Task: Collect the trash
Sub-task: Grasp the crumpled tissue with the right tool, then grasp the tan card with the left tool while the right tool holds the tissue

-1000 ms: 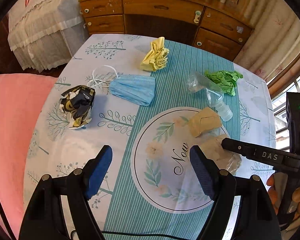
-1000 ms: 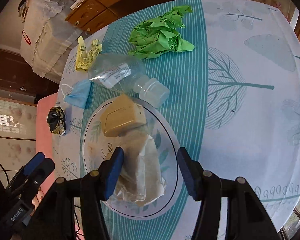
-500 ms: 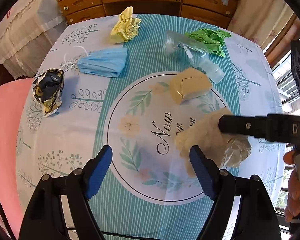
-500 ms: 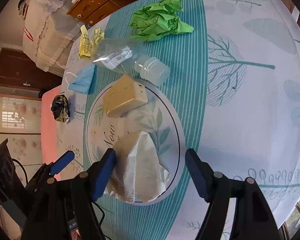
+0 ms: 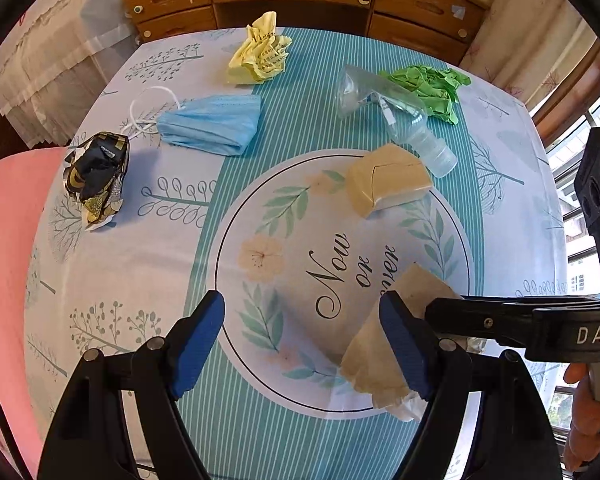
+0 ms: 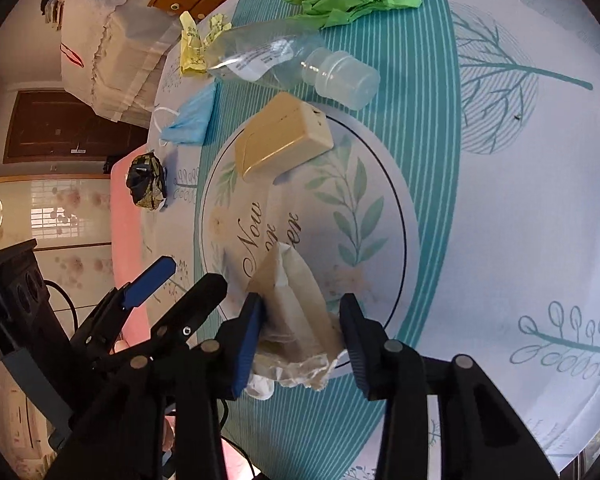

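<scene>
A: Presently, where is the crumpled paper bag (image 6: 296, 312) located relative to the right gripper (image 6: 300, 340)?

B: It is seen between the jaws, just closed onto it, near the table's (image 5: 148, 256) near edge; its long axis is directed away along the fingers. The left gripper (image 5: 304, 340) is held wide, empty, just beside.

A: Containers?

B: None shown; the bag's contents cannot be told.

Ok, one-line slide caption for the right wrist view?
Right gripper closing on a crumpled beige wrapper on the tablecloth; box, bottle, green paper beyond.
</scene>
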